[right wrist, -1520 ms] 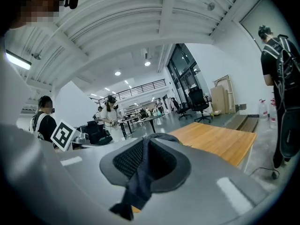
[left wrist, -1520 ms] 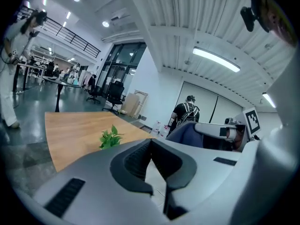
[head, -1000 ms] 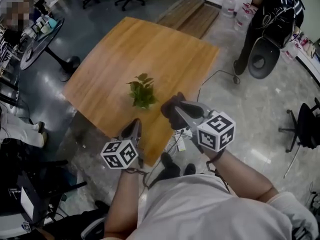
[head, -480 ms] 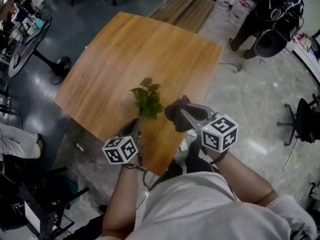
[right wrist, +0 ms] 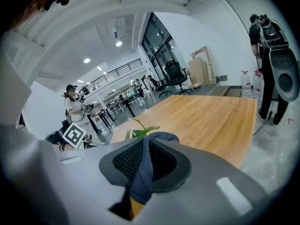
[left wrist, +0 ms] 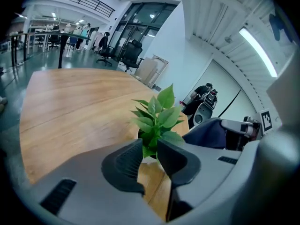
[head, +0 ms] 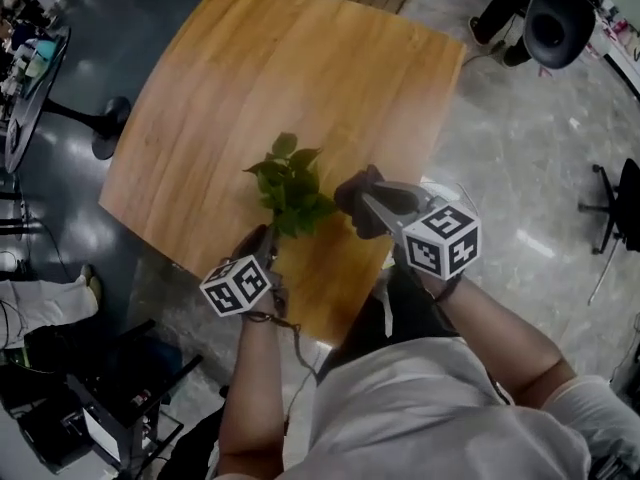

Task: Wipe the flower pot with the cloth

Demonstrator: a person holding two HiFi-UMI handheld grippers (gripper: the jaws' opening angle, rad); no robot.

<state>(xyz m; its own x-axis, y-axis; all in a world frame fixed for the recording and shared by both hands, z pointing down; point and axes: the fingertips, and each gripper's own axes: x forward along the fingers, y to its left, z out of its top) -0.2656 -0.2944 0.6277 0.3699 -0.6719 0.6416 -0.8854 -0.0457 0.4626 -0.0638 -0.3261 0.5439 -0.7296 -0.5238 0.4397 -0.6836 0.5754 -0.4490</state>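
A small leafy plant (head: 290, 183) stands near the front edge of the wooden table (head: 300, 58); its leaves hide the pot from above. In the left gripper view a sliver of the white pot (left wrist: 150, 159) shows under the leaves (left wrist: 157, 116). My left gripper (head: 263, 240) is shut and empty, just in front of the plant on its left side. My right gripper (head: 362, 200) is shut on a dark blue cloth (head: 355, 208), right beside the plant. The cloth (right wrist: 143, 165) hangs between the jaws, with leaves (right wrist: 140, 132) just beyond.
The table's front edge (head: 330, 313) lies right under both grippers. A person with a backpack rig (head: 545, 8) stands on the floor at the far right. An office chair (head: 622, 208) is at the right and dark equipment (head: 110, 398) at the lower left.
Both grippers have moved forward over the table's edge and closed in on the plant. The right gripper still holds the cloth, and the person at the back has walked away.
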